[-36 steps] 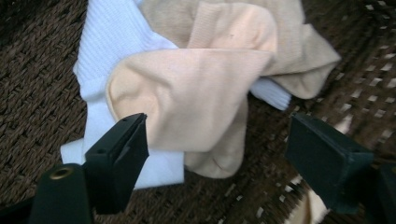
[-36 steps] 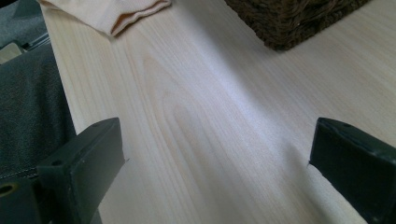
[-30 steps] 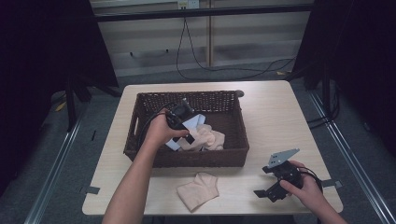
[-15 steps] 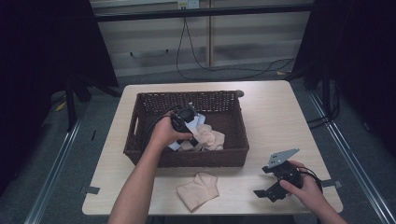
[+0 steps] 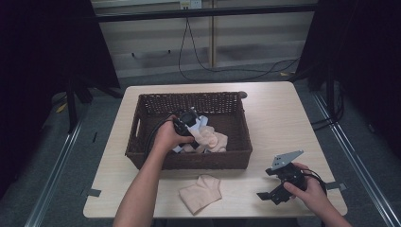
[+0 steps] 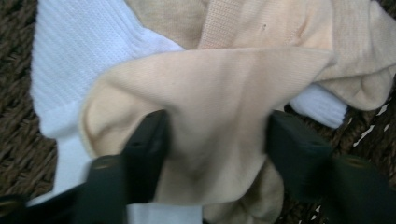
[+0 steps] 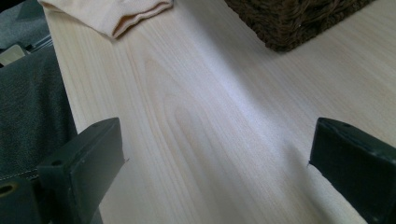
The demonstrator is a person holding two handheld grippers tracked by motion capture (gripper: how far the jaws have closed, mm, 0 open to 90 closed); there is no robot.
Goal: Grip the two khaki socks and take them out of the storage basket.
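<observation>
A dark woven basket on the table holds a heap of beige socks and a white sock. My left gripper reaches down into this heap. In the left gripper view, the gripper is open, with a raised fold of a beige sock between its jaws and touching both. The white sock lies underneath. My right gripper rests low over the table's front right, and the right gripper view shows it open with bare wood between the jaws.
One beige sock lies flat on the table in front of the basket, and it appears as the sock at the top left of the right gripper view. The basket's corner sits ahead of the right jaws. The table edge is close on their left.
My left gripper has sunk a little deeper into the sock heap in the basket. The right gripper has stayed put.
</observation>
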